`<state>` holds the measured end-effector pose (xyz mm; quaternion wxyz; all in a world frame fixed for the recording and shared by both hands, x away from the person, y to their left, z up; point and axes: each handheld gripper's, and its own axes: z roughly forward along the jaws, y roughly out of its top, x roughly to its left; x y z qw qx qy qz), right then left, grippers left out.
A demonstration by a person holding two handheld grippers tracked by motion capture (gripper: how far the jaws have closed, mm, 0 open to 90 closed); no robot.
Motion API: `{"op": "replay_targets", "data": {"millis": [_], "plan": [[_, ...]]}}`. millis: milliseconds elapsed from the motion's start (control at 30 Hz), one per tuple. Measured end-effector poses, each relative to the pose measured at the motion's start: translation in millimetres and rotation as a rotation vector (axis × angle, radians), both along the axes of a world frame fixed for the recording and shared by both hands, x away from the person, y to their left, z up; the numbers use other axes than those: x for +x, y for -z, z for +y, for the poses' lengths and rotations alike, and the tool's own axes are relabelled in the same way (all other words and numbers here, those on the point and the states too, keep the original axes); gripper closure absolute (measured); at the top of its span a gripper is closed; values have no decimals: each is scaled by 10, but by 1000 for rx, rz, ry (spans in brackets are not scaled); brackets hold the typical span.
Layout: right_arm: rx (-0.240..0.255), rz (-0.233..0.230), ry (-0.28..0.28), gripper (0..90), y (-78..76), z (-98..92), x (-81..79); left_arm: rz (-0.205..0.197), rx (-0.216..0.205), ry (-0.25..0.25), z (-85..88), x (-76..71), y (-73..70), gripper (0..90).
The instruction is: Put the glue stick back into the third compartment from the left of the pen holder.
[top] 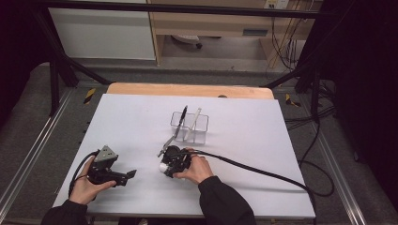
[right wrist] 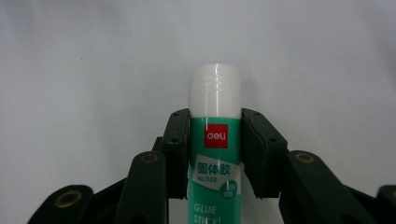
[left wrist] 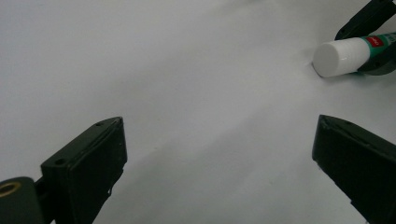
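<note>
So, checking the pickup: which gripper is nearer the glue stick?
Right. The right gripper has its jaws against both sides of the glue stick; the left gripper waits open, off to the stick's left.

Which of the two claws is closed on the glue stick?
The right claw: its jaws press both sides of the green glue stick lying on the table. The left claw stands open, holding nothing.

Clear divided holder (top: 189, 126) with two pens on white table (top: 131, 122).
</note>
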<state>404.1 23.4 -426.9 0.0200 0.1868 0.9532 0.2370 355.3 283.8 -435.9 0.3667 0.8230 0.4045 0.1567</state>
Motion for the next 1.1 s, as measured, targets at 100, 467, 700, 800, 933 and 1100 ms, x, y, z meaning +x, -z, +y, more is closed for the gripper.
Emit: {"op": "replay_targets", "data": {"millis": [100, 467, 700, 800, 933, 1100], "plan": [[-5, 7, 2, 648, 1, -2, 7, 0, -1, -1, -7, 0, 4, 31], [-21, 12, 6, 657, 10, -4, -2, 6, 17, 11, -24, 0, 16, 31], [-18, 23, 21, 659, 3, -11, 3, 9, 22, 15, -30, 0, 25, 31], [-19, 35, 29, 660, -4, -16, -2, 7, 23, 16, -32, -3, 22, 31], [-32, 44, 24, 661, -12, -25, -18, 7, 23, 16, -35, -5, 21, 32], [-24, 42, 32, 662, -71, -46, -32, 6, 21, 16, -33, -6, 19, 32]]}}
